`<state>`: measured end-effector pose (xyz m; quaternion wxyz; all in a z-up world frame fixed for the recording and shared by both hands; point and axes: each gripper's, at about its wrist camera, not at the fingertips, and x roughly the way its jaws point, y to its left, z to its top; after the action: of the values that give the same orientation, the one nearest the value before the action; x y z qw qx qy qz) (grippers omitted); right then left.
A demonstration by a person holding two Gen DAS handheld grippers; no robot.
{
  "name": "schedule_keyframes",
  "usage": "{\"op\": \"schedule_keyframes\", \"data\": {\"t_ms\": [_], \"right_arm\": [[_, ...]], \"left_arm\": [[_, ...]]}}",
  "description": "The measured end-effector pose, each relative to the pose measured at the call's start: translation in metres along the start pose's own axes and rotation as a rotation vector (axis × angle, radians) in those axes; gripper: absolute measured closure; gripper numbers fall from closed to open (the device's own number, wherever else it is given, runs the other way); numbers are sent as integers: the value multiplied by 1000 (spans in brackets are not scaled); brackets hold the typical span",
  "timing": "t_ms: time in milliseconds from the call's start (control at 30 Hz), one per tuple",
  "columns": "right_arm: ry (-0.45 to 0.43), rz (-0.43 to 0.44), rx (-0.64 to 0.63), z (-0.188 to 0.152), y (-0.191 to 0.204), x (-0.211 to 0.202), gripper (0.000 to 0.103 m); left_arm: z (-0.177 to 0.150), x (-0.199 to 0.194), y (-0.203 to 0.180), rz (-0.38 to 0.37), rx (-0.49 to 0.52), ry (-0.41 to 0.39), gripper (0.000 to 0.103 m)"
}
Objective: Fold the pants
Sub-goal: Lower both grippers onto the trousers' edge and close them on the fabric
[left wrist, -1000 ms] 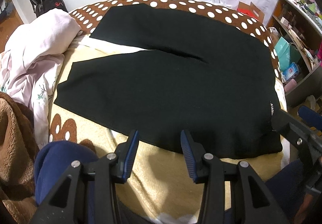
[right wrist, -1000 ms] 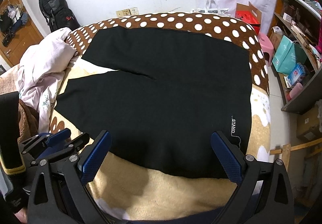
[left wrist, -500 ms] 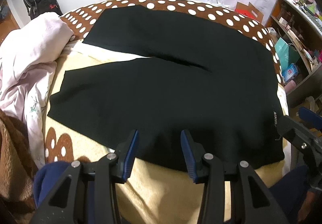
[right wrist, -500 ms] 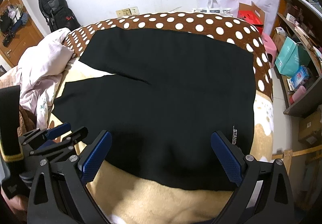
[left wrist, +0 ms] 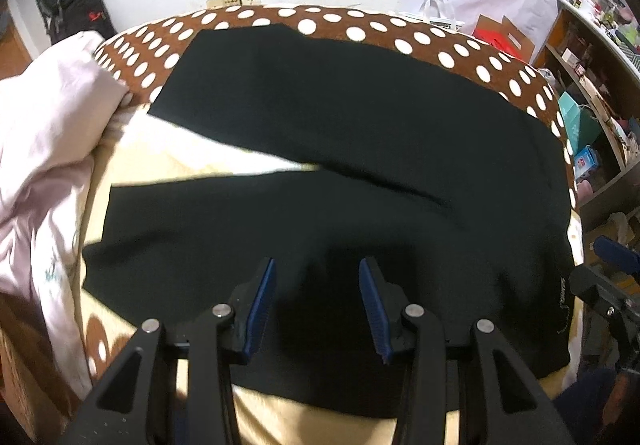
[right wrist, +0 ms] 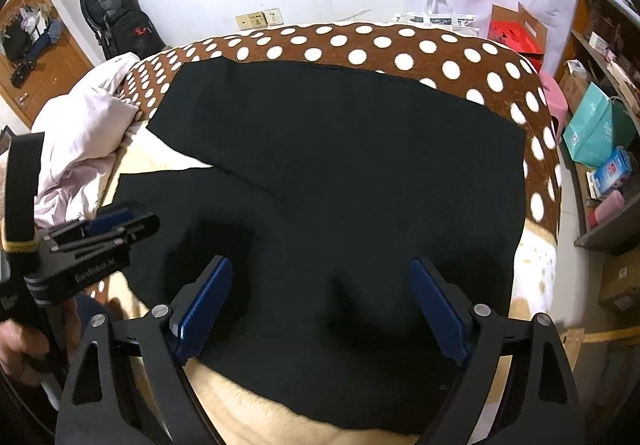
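Grippers (left wrist: 316,305) above pants (left wrist: 340,173), legs leftward

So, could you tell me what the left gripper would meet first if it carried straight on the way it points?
Most likely the black pants: the open left gripper points over the near leg, though its height above the cloth is unclear.

The near hem of the black pants (left wrist: 360,173) is covered in the left wrist view by the left gripper (left wrist: 316,305), and in the right wrist view by the right gripper (right wrist: 320,309). The white lettering (left wrist: 563,291) near the pants' right edge is too blurred to be read. The right gripper (left wrist: 612,277) is cut off by the frame's right edge there. The shelf items (right wrist: 600,41) are too small to be identified.
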<state>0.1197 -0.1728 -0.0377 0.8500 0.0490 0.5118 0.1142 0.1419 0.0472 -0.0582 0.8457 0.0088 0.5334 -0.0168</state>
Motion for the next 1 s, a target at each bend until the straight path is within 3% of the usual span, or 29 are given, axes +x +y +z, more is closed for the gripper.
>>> {"op": "schedule_keyframes", "data": {"t_ms": [367,667,1000], "right_arm": [[-11,-25,-76,60,-41,42,15],[21,-70,-190,111,-82,89,15],[29,17,-249,152,-110,124,15]], "left_arm": [[84,54,5,0,105,-40,57],[170,102,39,11,71,-77,57],[219,132,62,6,76,-83,40]]}}
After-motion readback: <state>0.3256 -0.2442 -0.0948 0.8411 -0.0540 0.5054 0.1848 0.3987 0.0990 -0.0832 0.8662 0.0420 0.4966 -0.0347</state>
